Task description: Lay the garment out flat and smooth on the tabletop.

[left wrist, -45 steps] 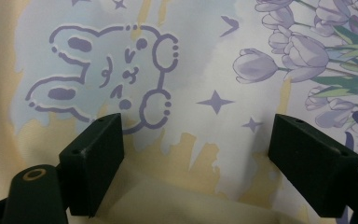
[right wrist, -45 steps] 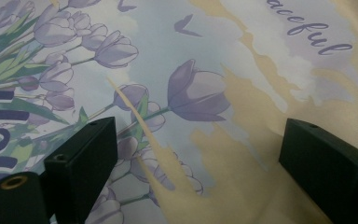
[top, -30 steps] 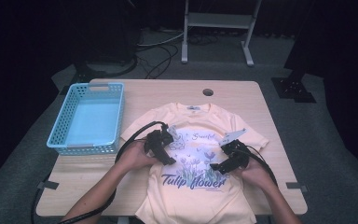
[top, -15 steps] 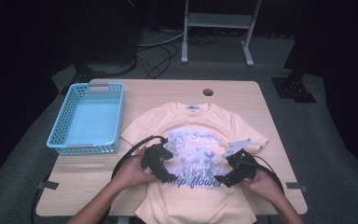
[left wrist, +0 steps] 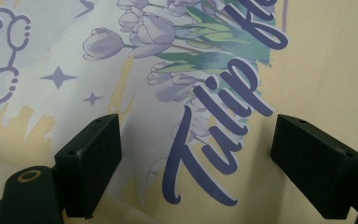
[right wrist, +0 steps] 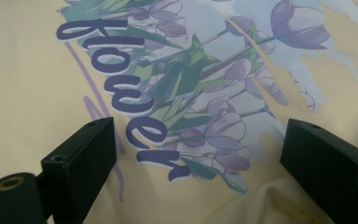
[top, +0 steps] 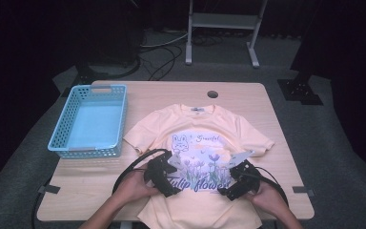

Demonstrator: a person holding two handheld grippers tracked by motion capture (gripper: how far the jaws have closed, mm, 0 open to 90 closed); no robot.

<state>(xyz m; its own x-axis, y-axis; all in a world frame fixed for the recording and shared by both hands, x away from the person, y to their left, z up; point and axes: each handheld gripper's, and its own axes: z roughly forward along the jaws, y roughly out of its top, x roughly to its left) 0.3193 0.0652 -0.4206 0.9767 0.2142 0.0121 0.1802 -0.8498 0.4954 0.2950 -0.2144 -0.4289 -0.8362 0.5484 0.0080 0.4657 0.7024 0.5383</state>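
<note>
— From above, how did the shirt lie?

— The yellow T-shirt [top: 200, 143] lay flat on the wooden table [top: 171, 95], print side up. Its long axis ran from me toward the far edge, collar away from me, hem hanging over my edge. My left gripper [top: 167, 175] and right gripper [top: 229, 180] hovered over the lower print.

— Anything around it?

— A blue basket [top: 91, 121] stood well apart at the left, and a round cable hole [top: 213, 94] sat beyond the collar. Nothing lay between the grippers and the cloth.

— And the left gripper view?

— My jaws stood wide apart with nothing between them, above the word "Tulip" [left wrist: 216, 126] and the purple tulips [left wrist: 144, 32].

— The right gripper view?

— There too my jaws were spread and held nothing, over the word "flower" [right wrist: 121, 93]. A small fold of cloth [right wrist: 270, 200] showed near the bottom.
</note>
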